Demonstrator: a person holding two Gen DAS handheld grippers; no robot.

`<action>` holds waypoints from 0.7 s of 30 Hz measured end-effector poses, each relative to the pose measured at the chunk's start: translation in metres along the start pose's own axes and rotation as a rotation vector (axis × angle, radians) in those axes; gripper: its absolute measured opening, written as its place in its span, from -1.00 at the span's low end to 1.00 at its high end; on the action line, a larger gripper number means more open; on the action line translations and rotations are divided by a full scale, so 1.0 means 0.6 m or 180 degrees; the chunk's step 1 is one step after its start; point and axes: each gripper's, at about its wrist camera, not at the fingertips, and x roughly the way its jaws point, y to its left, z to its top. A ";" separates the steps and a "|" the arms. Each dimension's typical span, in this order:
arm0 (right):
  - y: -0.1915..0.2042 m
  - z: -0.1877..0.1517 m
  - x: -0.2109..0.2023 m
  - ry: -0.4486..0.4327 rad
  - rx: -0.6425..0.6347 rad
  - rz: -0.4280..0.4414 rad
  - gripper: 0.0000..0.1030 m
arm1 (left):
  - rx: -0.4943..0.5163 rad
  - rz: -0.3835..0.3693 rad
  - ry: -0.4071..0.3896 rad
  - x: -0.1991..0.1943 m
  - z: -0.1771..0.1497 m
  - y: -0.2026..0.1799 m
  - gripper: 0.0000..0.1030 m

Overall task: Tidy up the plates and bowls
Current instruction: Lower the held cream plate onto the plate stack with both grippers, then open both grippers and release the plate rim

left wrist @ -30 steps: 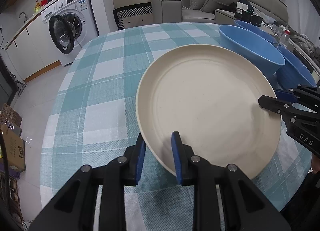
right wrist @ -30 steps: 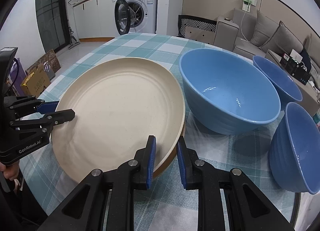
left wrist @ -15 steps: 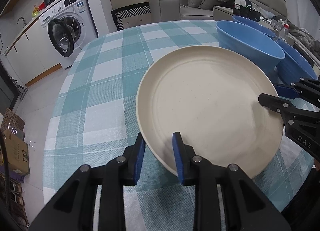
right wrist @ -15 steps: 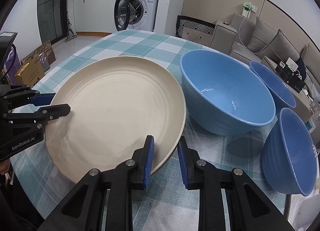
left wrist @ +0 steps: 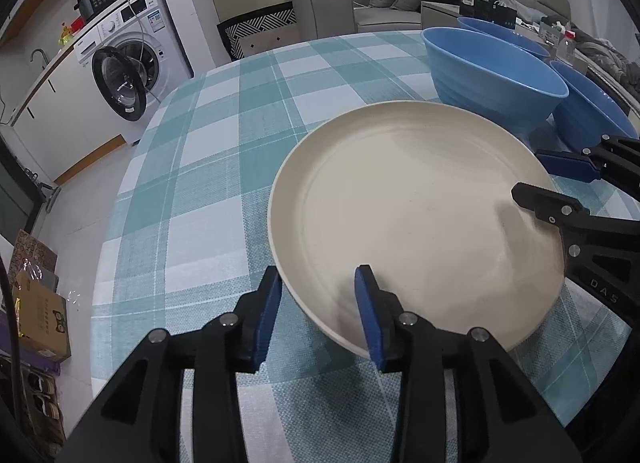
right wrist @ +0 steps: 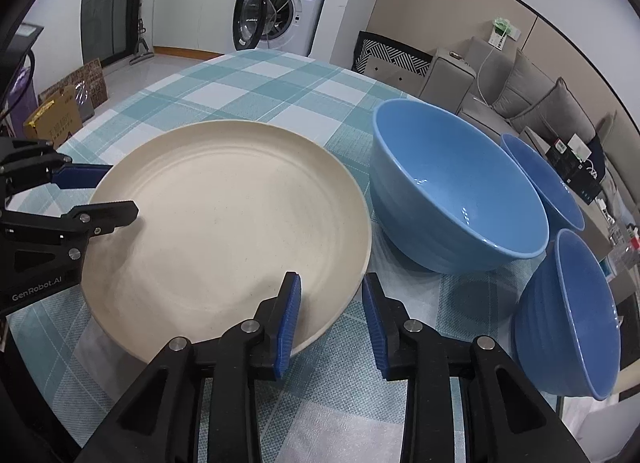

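Right now my left gripper (left wrist: 318,311) stands released, its blue pads straddling the near rim of the cream plate (left wrist: 416,215) with a clear gap on either side, one pad outside the rim and one over the plate's floor. My right gripper (right wrist: 331,317) is the same on the opposite rim: spread wide, nothing pinched, the inner pad over the plate and the outer one above the checked tablecloth (right wrist: 256,83).

I take the plate to be lying flat on that cloth, though its near edge may sit a little raised; I cannot tell for certain. Just beyond the plate stands the big blue bowl (right wrist: 452,191), very close to its far rim and perhaps touching it. Behind that bowl is a second blue bowl (right wrist: 544,179), and a third blue bowl (right wrist: 568,315) leans on its side to the right of the plate.

To do this well, I judge both grippers should draw straight back from the plate, level, so neither inner pad catches the rim and drags it into the big bowl. Next comes nesting the bowls, smaller into larger.
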 end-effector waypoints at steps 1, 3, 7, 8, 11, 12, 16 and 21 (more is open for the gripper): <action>-0.001 -0.001 0.000 0.0000 0.0003 0.0015 -0.33 | 0.0000 -0.0007 0.0000 0.000 0.000 0.000 -0.27; -0.002 -0.001 0.000 0.0000 0.0004 0.0030 -0.30 | -0.0005 -0.0023 0.0002 0.000 0.000 0.001 -0.24; 0.001 -0.001 0.000 -0.0002 -0.0021 0.0073 -0.16 | 0.0006 -0.0036 0.0005 0.000 0.000 -0.002 -0.19; -0.001 -0.001 0.001 -0.0002 -0.0015 0.0087 -0.15 | -0.0001 -0.0053 0.0005 0.000 0.000 -0.001 -0.15; -0.003 -0.001 0.000 -0.0005 0.0014 0.0152 -0.08 | -0.0014 -0.0092 0.0003 0.001 0.000 0.000 -0.02; -0.004 -0.001 0.000 -0.0008 0.0026 0.0175 -0.06 | -0.0018 -0.0106 0.0003 0.001 0.000 0.000 -0.02; -0.009 0.000 -0.006 -0.0052 0.0062 0.0205 0.12 | -0.0044 -0.0151 0.0007 0.002 0.000 0.002 0.00; -0.011 0.002 -0.015 -0.0112 0.0080 0.0274 0.43 | -0.0053 -0.0217 -0.0023 -0.003 0.002 0.004 0.04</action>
